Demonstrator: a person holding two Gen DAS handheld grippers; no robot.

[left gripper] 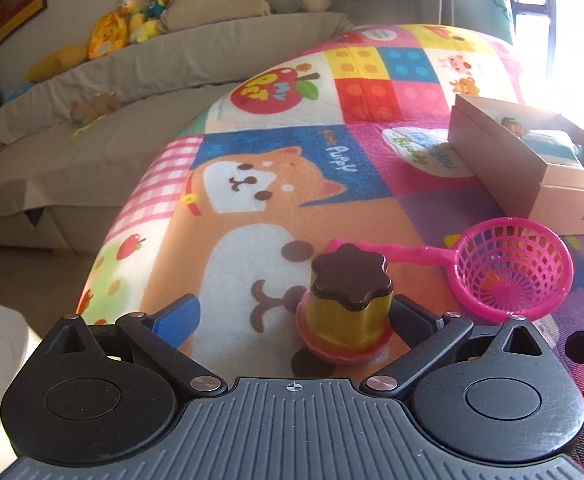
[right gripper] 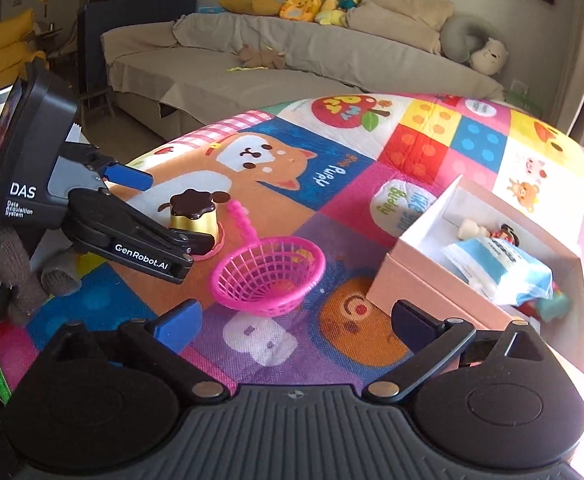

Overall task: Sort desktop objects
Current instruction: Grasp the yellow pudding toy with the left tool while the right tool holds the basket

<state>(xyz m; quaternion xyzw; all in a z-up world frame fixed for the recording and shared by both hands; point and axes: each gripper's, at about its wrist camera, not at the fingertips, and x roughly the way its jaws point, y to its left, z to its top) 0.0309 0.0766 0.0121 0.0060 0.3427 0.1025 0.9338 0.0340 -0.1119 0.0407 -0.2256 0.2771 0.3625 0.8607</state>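
Note:
A toy pudding [left gripper: 350, 300], yellow with a brown top on a pink saucer, stands on the colourful mat. My left gripper [left gripper: 294, 316] is open around it, the right finger close beside it, the left finger well apart. The pudding also shows in the right wrist view [right gripper: 194, 214], with the left gripper [right gripper: 160, 210] straddling it. A pink toy strainer [left gripper: 514, 272] lies just right of the pudding; it also shows in the right wrist view [right gripper: 270, 276]. My right gripper [right gripper: 296, 324] is open and empty, just short of the strainer.
An open cardboard box [right gripper: 444, 284] at the right holds a blue-white packet [right gripper: 500, 264] and small toys; it also shows in the left wrist view [left gripper: 504, 160]. A beige sofa [right gripper: 252, 56] with plush toys lies beyond the table.

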